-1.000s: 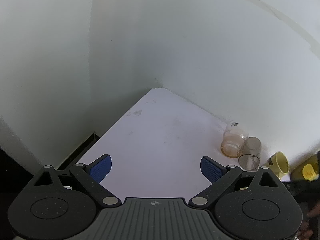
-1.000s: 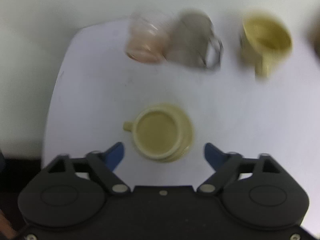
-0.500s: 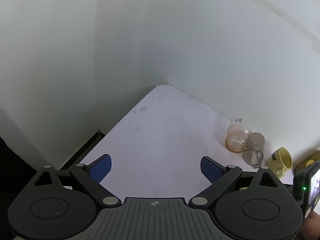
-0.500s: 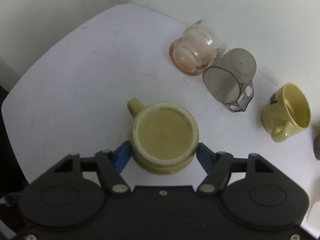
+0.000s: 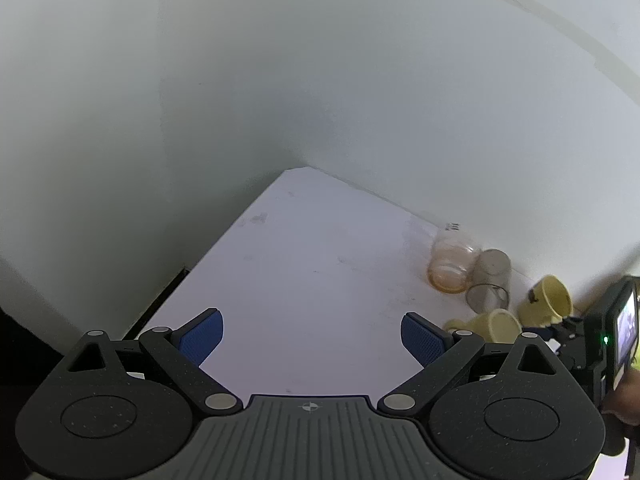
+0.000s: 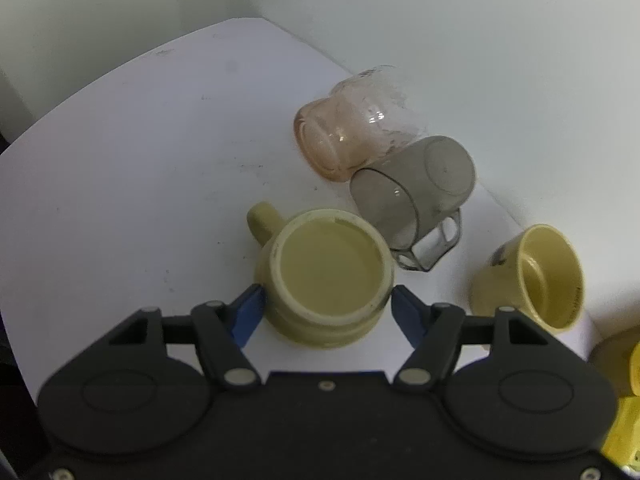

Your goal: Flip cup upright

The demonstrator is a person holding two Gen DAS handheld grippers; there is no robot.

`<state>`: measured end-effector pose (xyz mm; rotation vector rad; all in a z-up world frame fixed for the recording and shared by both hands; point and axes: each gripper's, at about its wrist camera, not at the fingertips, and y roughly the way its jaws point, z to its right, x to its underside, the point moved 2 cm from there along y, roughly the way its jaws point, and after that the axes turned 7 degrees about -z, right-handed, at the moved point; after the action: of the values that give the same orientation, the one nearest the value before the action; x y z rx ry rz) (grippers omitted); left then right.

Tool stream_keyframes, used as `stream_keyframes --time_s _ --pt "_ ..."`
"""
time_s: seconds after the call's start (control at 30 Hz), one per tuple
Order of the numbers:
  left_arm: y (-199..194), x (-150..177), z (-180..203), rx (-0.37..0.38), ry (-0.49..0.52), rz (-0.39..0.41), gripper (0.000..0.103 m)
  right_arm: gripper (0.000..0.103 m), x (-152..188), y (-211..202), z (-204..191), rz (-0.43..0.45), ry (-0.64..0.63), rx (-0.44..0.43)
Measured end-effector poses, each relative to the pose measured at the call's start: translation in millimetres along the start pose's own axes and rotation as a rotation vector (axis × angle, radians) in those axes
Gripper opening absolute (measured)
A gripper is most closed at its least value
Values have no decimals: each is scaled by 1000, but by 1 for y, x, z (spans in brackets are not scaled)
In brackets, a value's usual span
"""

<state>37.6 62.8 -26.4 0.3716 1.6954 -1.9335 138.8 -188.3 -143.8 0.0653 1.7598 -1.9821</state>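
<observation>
Yellow cup (image 6: 324,276), rim hidden, between jaws

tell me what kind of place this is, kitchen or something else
Probably a bare tabletop test setup, not a kitchen: a plain white table pushed into a blank white wall corner, with only loose cups on it, such as the upside-down pale yellow ceramic mug and a tipped smoky grey plastic cup.
</observation>
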Motion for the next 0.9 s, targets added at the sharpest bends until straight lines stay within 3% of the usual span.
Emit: stream_keyframes --time_s 0.07,0.13,0.17,0.23,0.27,0.3,0.47,0.57,0.77,0.9 --pt "9 -6 7 10 14 -1 96 81 3 -10 3 9 41 -10" --pt "12 -10 13 13 35 -6 96 84 10 -39 16 8 202 -58" --pt "12 -15 18 21 48 -9 97 85 9 -41 18 8 216 -62" --pt "11 -27 30 39 81 -7 103 98 16 -78 34 40 403 -93" --pt "9 -31 36 45 96 -7 103 101 17 -81 35 42 415 -93" --pt "11 -36 43 53 112 -16 103 103 22 -107 40 66 514 -77" --pt "6 -40 77 65 154 -82 103 103 42 -161 38 74 669 -28" --pt "6 -30 94 43 201 -140 103 103 54 -176 31 72 704 -31" --pt "7 -3 119 7 332 -148 103 103 62 -171 13 34 662 9" --pt "10 -1 122 6 354 -137 103 103 60 -170 14 28 657 50"
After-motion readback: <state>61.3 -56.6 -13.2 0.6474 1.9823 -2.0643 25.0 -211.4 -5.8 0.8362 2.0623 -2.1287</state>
